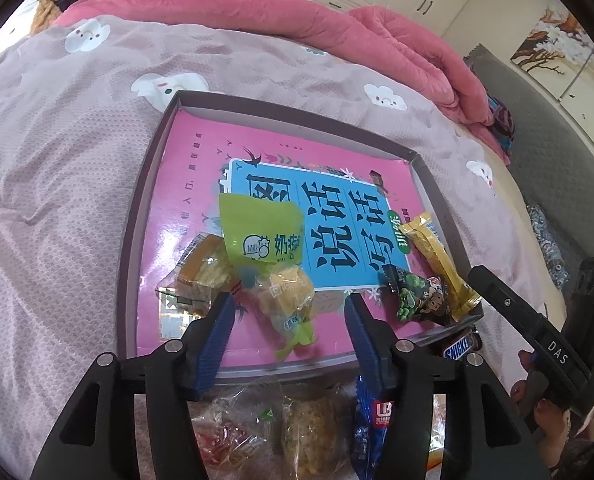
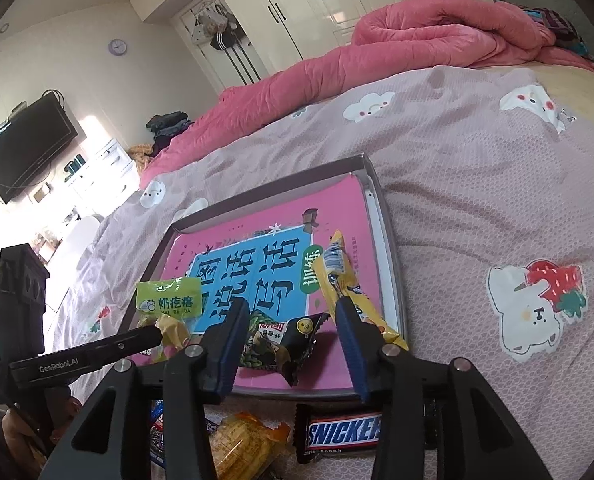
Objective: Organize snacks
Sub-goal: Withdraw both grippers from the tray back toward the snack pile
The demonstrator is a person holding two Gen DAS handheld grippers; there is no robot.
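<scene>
A shallow box (image 1: 137, 208) (image 2: 389, 240) lies on the bed with a pink book as its floor. My left gripper (image 1: 289, 301) stands open over its near edge, and a yellow clear-wrapped snack (image 1: 291, 292) lies loose between the pads. A green milk packet (image 1: 261, 228) (image 2: 169, 300) and a brown pastry (image 1: 201, 268) lie beside it. My right gripper (image 2: 293, 306) is open around a dark green pea packet (image 2: 285, 340) (image 1: 417, 296), with no pad pressing on it. A long yellow packet (image 2: 345, 280) (image 1: 437, 256) lies along the box's right side.
Outside the box's near edge lie a Snickers bar (image 2: 343, 430) (image 1: 459, 346), a blue packet (image 1: 371, 420), a yellow packet (image 2: 245, 444) and several clear-wrapped snacks (image 1: 305, 424). A pink quilt (image 2: 417, 40) is heaped at the far side of the bed. A hand (image 1: 537, 396) holds the right tool.
</scene>
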